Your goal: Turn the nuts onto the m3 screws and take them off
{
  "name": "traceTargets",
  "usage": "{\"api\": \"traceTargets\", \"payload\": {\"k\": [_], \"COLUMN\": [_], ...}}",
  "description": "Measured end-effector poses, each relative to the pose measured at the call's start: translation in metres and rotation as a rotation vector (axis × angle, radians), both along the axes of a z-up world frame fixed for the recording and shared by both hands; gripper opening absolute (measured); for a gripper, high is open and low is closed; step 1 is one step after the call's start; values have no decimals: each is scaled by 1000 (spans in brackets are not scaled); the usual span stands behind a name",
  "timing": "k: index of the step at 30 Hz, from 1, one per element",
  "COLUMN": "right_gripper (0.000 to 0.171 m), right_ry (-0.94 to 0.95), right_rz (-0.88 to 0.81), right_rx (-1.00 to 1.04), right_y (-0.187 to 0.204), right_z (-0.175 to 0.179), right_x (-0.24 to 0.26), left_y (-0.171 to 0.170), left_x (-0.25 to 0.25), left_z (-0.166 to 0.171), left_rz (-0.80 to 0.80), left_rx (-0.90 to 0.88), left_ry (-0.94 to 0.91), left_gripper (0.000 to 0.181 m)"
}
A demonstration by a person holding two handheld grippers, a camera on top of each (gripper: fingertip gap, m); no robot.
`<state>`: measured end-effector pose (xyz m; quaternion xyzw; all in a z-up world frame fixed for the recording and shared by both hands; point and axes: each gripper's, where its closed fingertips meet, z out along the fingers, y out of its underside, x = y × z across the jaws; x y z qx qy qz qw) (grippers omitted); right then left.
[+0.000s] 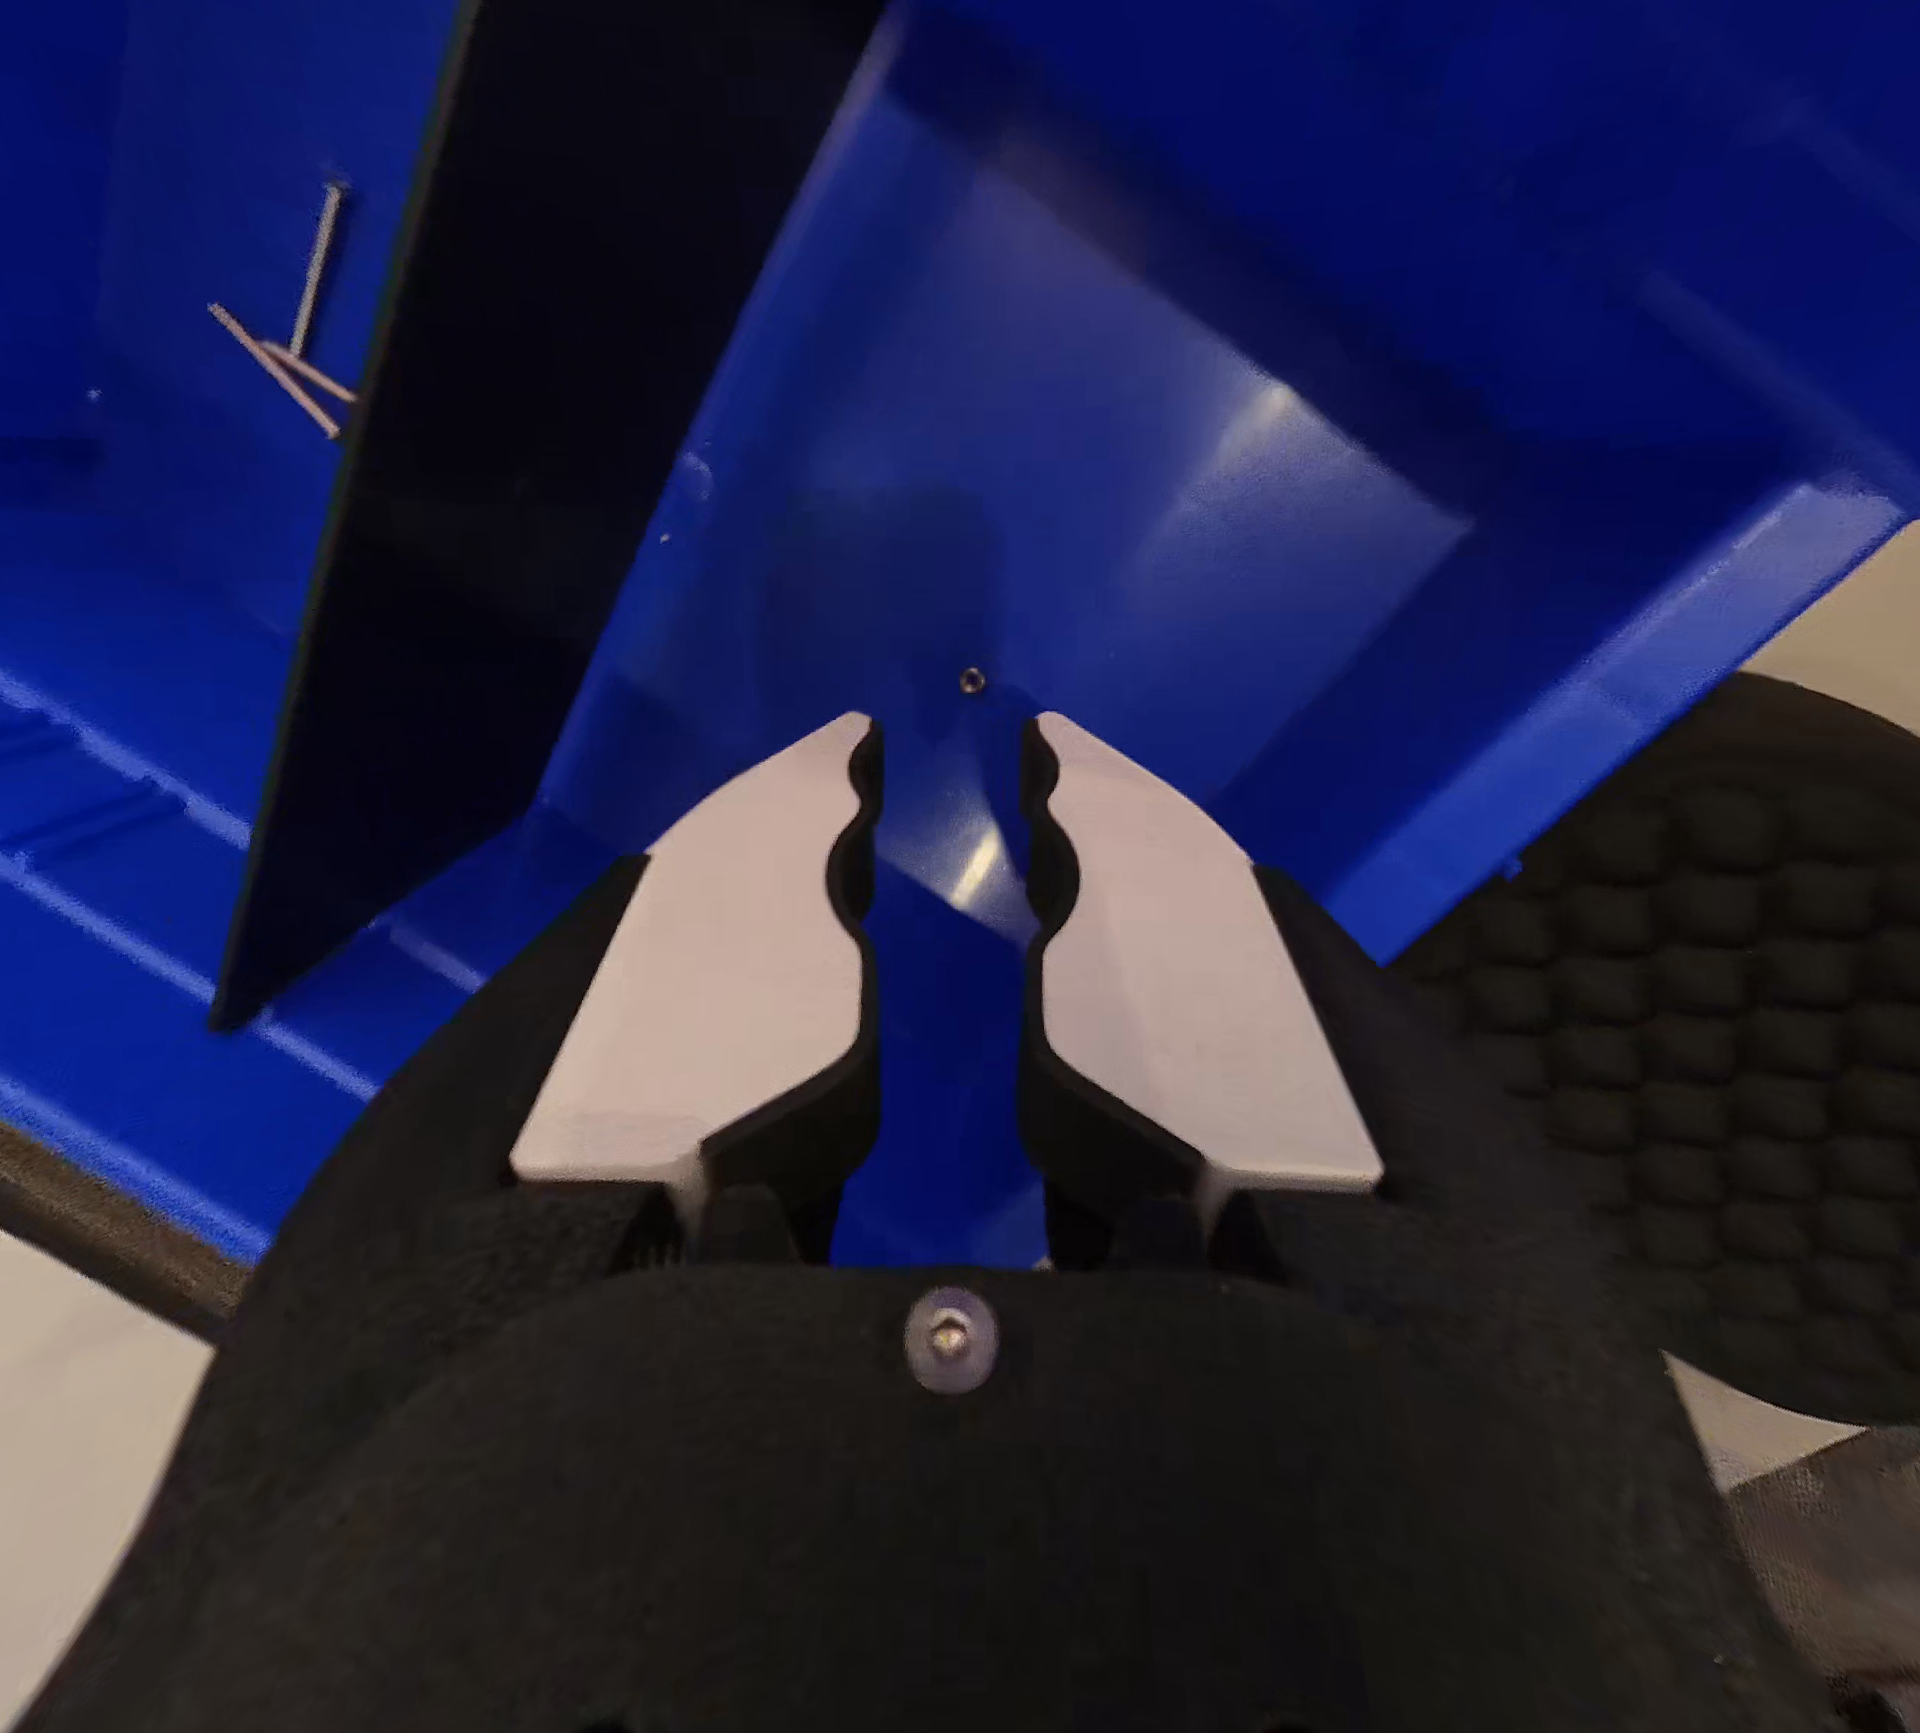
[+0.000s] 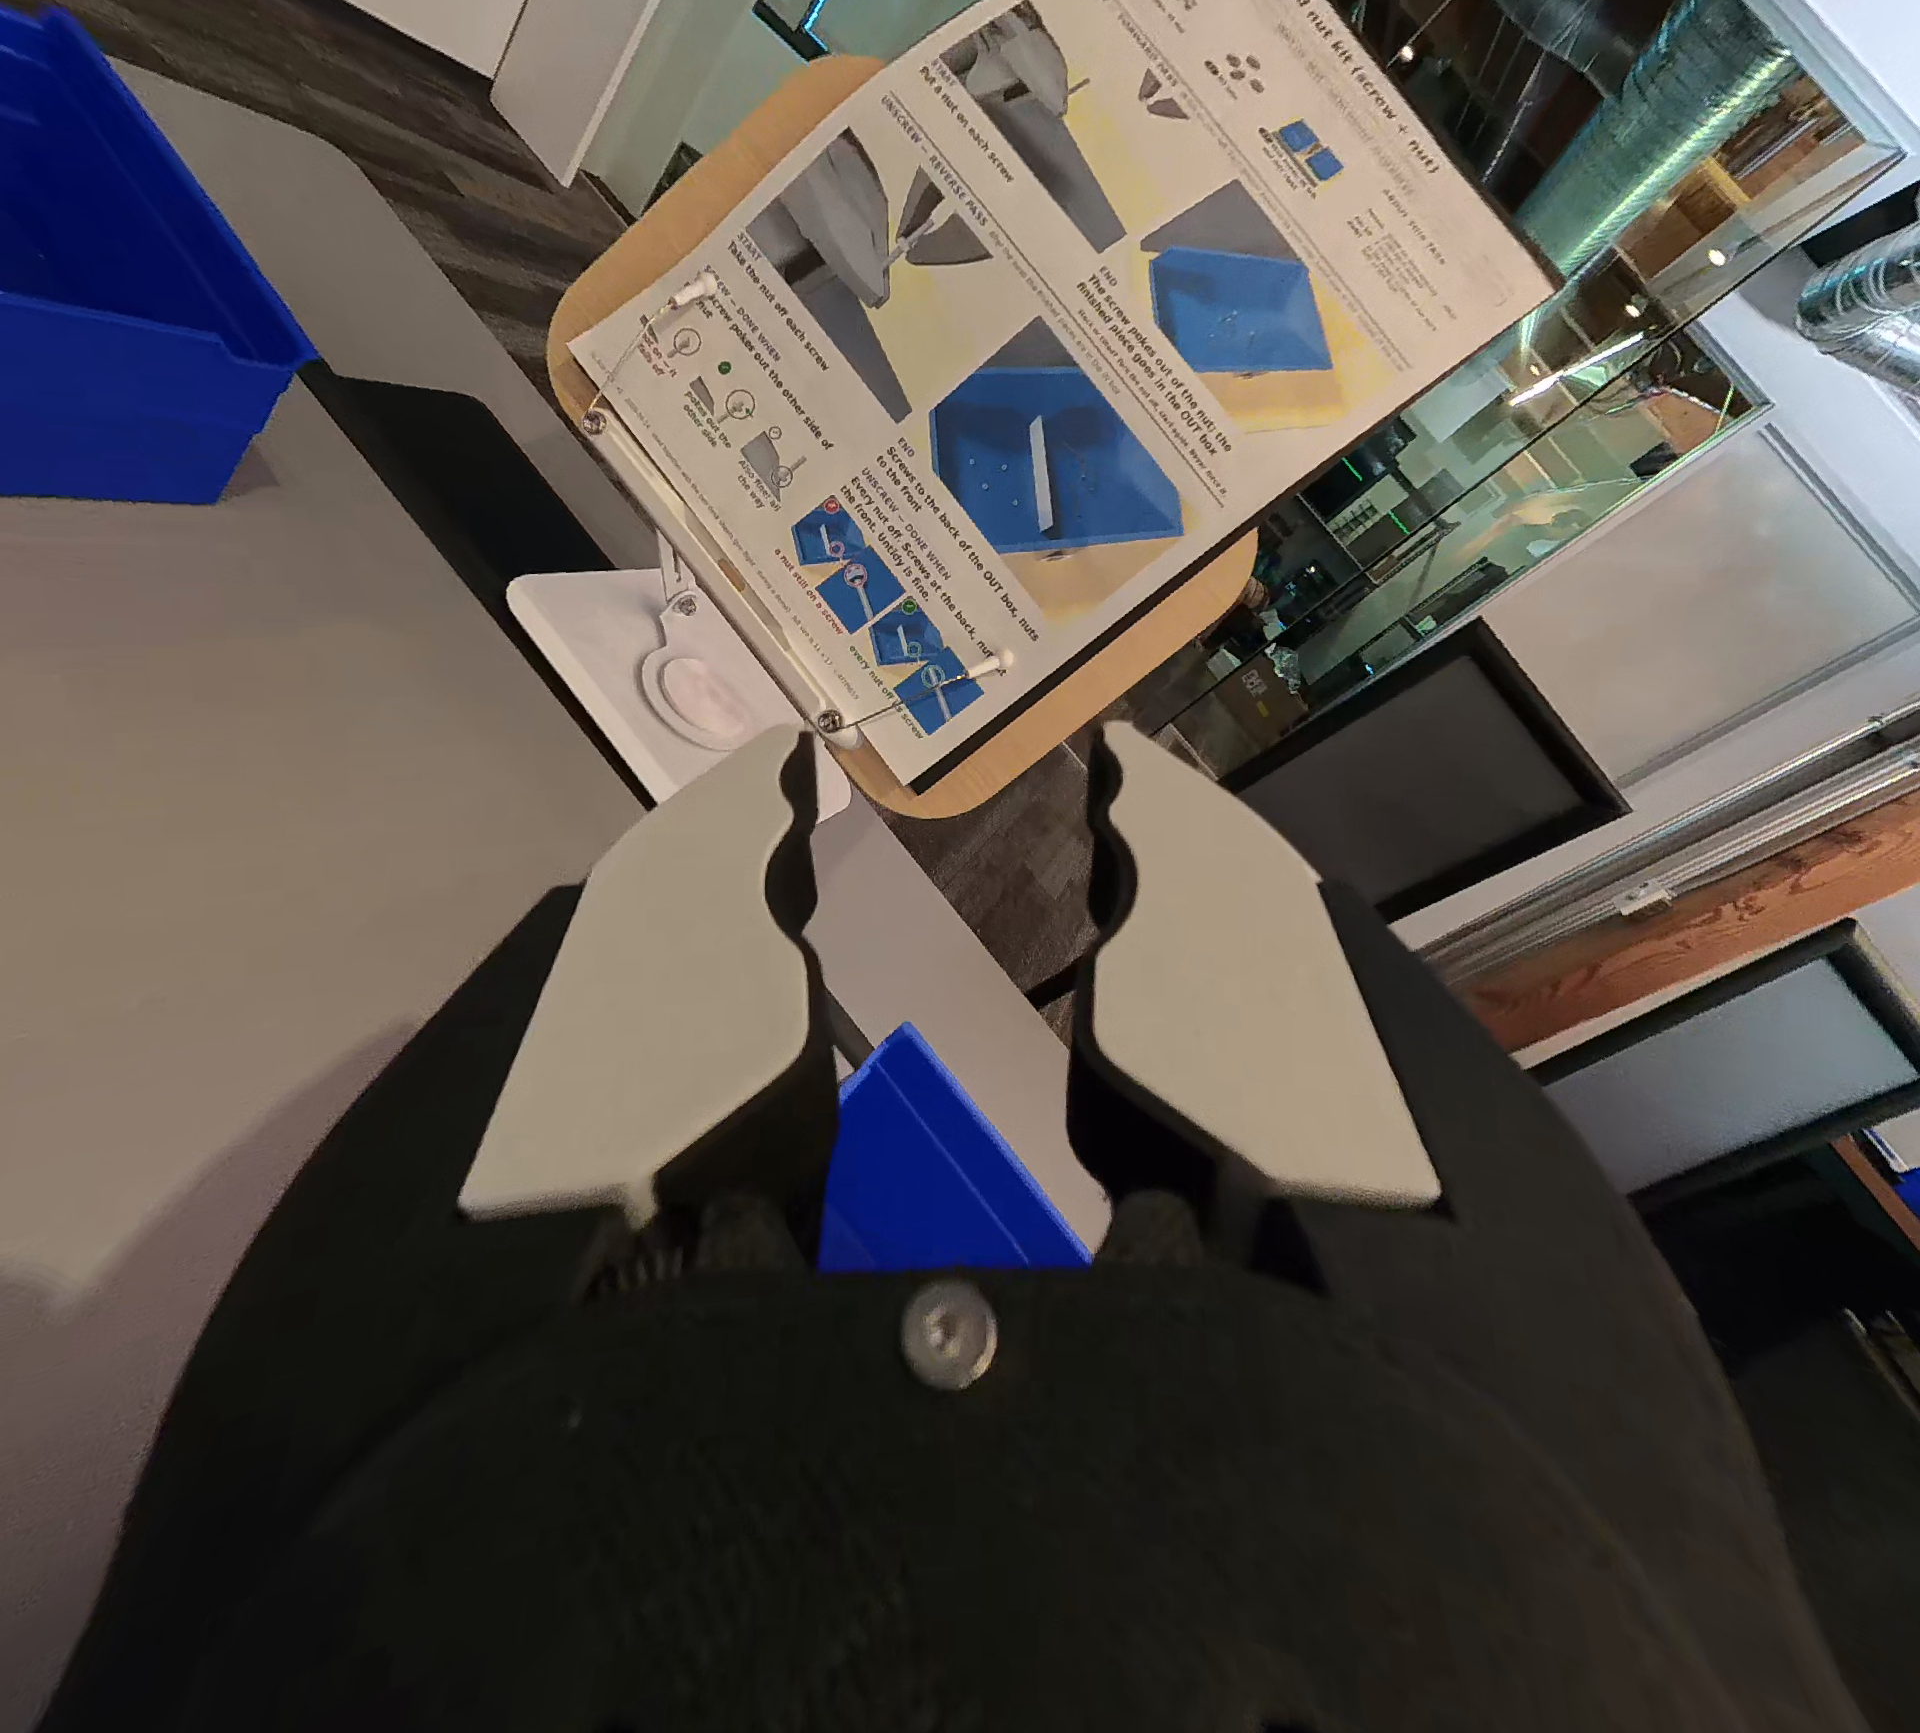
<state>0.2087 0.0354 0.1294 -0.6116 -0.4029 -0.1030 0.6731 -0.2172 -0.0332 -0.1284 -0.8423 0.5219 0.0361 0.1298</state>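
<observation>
1 nut lies on the blue bin floor just ahead of the left gripper tips, roughly centred on the gap, not touching. Left fingers apart, holding nothing. 3 screws sit beyond the black divider, well left. Right gripper fingers apart, empty, aimed at an instruction sheet on a wooden stand; blue bin edge below.
</observation>
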Motion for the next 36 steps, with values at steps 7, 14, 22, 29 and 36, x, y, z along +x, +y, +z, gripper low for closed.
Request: {"api": "traceTargets", "payload": {"k": [7,14,22,29,36], "right_gripper": [51,52,52,52,52], "right_ry": [-27,-66,-77,-79,-60], "right_rz": [9,8,10,17,32], "right_rx": [-17,-46,-63,-68,-61], "right_y": [2,6,7,5,1], "right_z": [-7,-17,-21,-21,-15], "right_x": [-7,-12,-14,-16,-15], "left_y": [0,3,3,2,4], "left_x": [0,1,1,1,-4], "left_z": [-19,-26,-27,-27,-13], "left_rz": [-6,-9,6,16,-23], "left_rx": [-122,-158,-206,-208,-122], "left_ry": [39,32,-19,-43,25], "left_gripper": [22,22,19,6,6]}}
